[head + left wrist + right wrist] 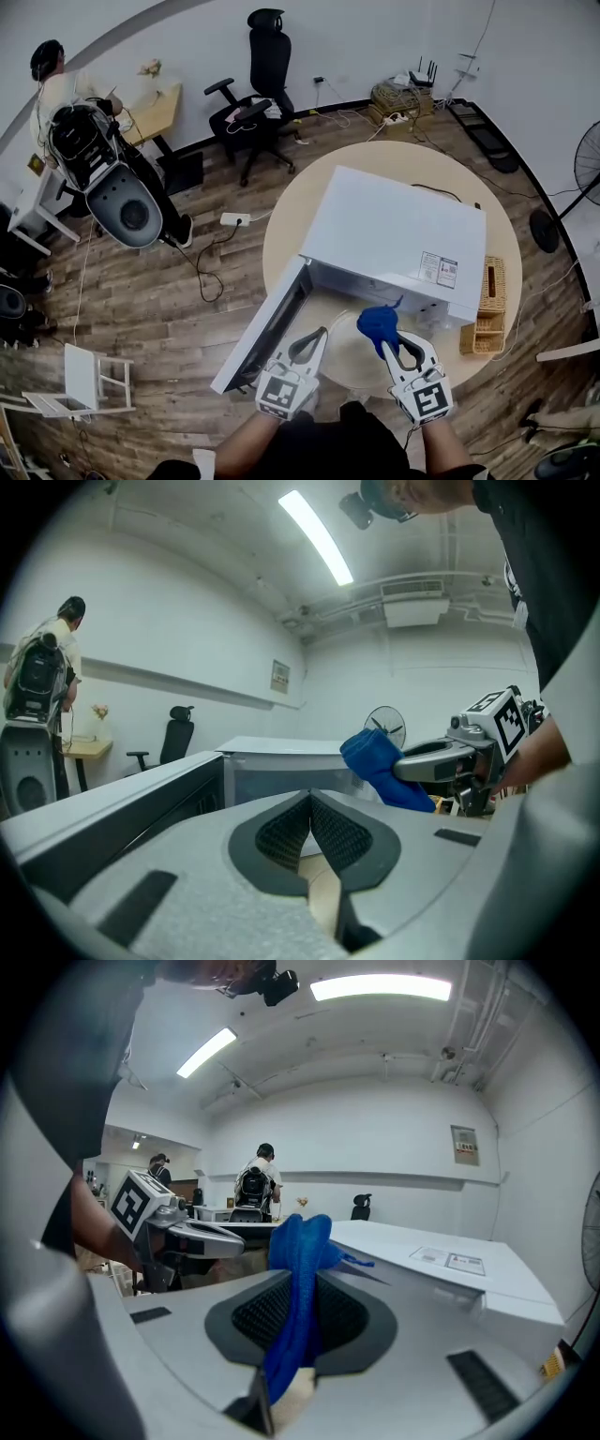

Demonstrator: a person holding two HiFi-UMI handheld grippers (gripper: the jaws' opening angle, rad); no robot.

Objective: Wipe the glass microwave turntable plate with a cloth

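**Cloth clamped, plate set out for wiping**

The glass turntable plate [354,367] shows as a pale disc on the round table [286,220], just in front of the open microwave [394,230], where a wipe can reach it. Above it, the right gripper [392,342] is clamped on the bunched blue cloth [379,323]. The left gripper [314,339], jaws closed together, sits at the plate's left rim, probably to steady it. Whether it nips the glass I cannot tell.
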